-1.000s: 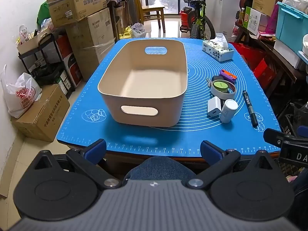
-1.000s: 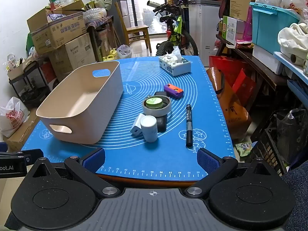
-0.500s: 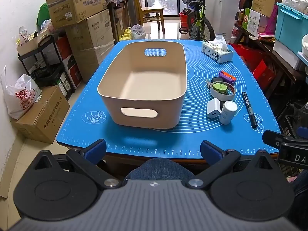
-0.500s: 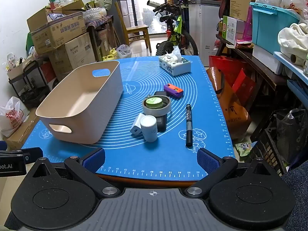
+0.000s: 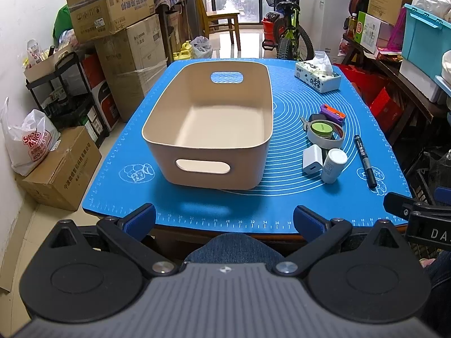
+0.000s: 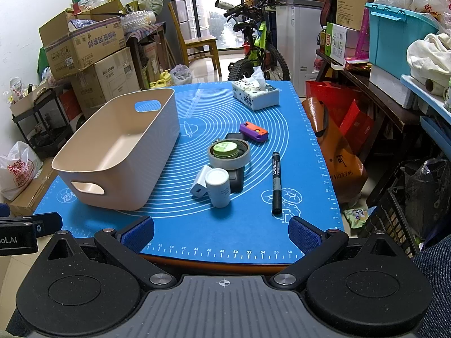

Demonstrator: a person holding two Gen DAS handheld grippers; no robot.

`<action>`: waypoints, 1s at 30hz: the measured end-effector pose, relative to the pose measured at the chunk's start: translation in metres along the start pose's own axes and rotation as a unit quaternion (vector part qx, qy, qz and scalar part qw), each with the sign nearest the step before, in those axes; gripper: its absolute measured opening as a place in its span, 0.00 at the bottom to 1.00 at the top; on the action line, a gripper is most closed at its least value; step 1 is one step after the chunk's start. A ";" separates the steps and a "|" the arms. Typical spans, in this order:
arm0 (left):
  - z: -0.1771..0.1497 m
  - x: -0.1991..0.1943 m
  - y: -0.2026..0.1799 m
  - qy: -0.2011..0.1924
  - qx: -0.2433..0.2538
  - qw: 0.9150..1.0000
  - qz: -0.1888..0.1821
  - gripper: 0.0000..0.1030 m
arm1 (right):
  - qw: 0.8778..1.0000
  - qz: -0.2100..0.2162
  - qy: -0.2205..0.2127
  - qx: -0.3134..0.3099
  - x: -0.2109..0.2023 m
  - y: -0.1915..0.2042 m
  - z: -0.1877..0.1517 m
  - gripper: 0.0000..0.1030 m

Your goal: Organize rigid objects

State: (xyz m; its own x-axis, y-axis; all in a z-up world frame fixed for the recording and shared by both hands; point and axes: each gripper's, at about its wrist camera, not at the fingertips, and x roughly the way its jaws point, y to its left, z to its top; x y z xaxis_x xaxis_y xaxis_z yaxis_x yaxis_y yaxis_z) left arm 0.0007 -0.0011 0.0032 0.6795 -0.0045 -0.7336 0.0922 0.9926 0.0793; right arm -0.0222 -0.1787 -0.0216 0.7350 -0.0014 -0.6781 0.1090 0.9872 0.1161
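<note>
Blue mat (image 5: 282, 200) surface; beige bin (image 5: 208, 132) empty. Both jaws wide open, empty. Start step: right gripper (image 6: 221, 232) next reaches white bottle (image 6: 217, 187).

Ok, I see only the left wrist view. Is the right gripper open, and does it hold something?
Observer: The right gripper is open and holds nothing; its fingers are over the near edge of the mat.
Operator: Is something hidden behind the white bottle?
Observer: Yes. A flat black object lies behind the white bottle and seems to run under the tape roll.
Operator: And the floor at the right of the table?
Observer: A small green packet lies there.
</note>
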 end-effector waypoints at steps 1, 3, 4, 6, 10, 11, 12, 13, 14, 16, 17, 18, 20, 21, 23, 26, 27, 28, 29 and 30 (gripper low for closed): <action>0.001 0.000 0.000 0.000 -0.001 1.000 0.000 0.99 | 1.000 0.000 0.000 0.000 0.000 0.000 0.000 0.97; 0.001 0.000 0.000 0.001 0.000 1.000 -0.001 0.99 | 1.000 0.000 0.000 0.000 0.000 0.001 0.000 0.97; 0.001 0.001 0.000 0.002 0.000 1.000 -0.001 0.99 | 1.000 0.000 0.001 0.000 0.000 0.001 0.001 0.97; 0.001 0.001 0.000 0.002 0.001 1.000 -0.002 0.99 | 1.000 -0.001 0.001 -0.001 0.000 0.002 0.002 0.97; 0.000 0.003 -0.001 0.002 0.002 1.000 -0.002 0.99 | 1.000 0.000 0.001 0.001 -0.001 0.003 0.003 0.97; 0.000 0.003 -0.001 0.002 0.001 1.000 -0.002 0.99 | 1.000 0.000 0.001 0.001 0.001 -0.001 0.000 0.97; 0.000 0.003 -0.001 0.002 0.001 1.000 -0.002 0.99 | 1.000 0.000 0.002 0.001 0.001 -0.001 0.000 0.97; 0.000 0.003 -0.001 0.002 0.002 1.000 -0.002 0.99 | 1.000 0.000 0.002 0.001 0.001 -0.001 0.000 0.97; 0.000 0.003 -0.001 0.002 0.002 1.000 -0.002 0.99 | 1.000 0.000 0.002 0.001 0.001 -0.001 0.000 0.97; 0.000 0.003 -0.001 0.002 0.001 1.000 -0.002 0.99 | 1.000 0.000 0.002 0.001 0.001 -0.001 0.000 0.97; 0.000 0.003 -0.001 0.002 0.001 1.000 -0.002 0.99 | 1.000 -0.001 0.002 0.001 0.001 0.000 0.000 0.97; 0.000 0.003 -0.001 0.002 0.002 1.000 -0.002 0.99 | 1.000 -0.001 0.002 0.001 0.001 0.000 0.001 0.97; 0.000 0.003 -0.001 0.002 0.001 1.000 -0.002 0.99 | 1.000 -0.001 0.002 0.001 0.001 0.000 0.001 0.97; 0.000 0.003 -0.001 0.002 0.001 1.000 -0.002 0.99 | 1.000 -0.001 0.002 0.001 0.001 -0.001 0.000 0.97; 0.000 0.003 -0.001 0.002 0.002 1.000 -0.002 0.99 | 1.000 -0.001 0.002 0.001 0.001 -0.001 0.001 0.97; 0.001 0.004 -0.003 0.003 0.002 1.000 -0.003 0.99 | 1.000 0.000 0.003 0.001 -0.001 0.001 0.001 0.97; 0.001 0.004 -0.003 0.003 0.002 1.000 -0.002 0.99 | 1.000 -0.001 0.002 0.000 0.003 0.000 0.000 0.97; 0.001 0.004 -0.003 0.002 0.003 1.000 -0.003 0.99 | 1.000 -0.001 0.002 0.000 0.003 0.000 -0.001 0.98; 0.001 0.005 -0.003 0.002 0.003 1.000 -0.003 0.99 | 1.000 -0.001 0.002 0.000 0.003 0.000 0.000 0.97; 0.000 0.006 -0.003 0.002 0.002 1.000 -0.003 0.99 | 1.000 -0.001 0.003 0.001 0.003 0.001 0.001 0.97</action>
State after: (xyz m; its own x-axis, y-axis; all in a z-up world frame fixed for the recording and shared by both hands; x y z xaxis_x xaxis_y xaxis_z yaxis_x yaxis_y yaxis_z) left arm 0.0045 -0.0044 -0.0008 0.6768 -0.0093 -0.7361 0.0994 0.9919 0.0788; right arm -0.0194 -0.1774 -0.0223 0.7308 -0.0022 -0.6826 0.1111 0.9870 0.1159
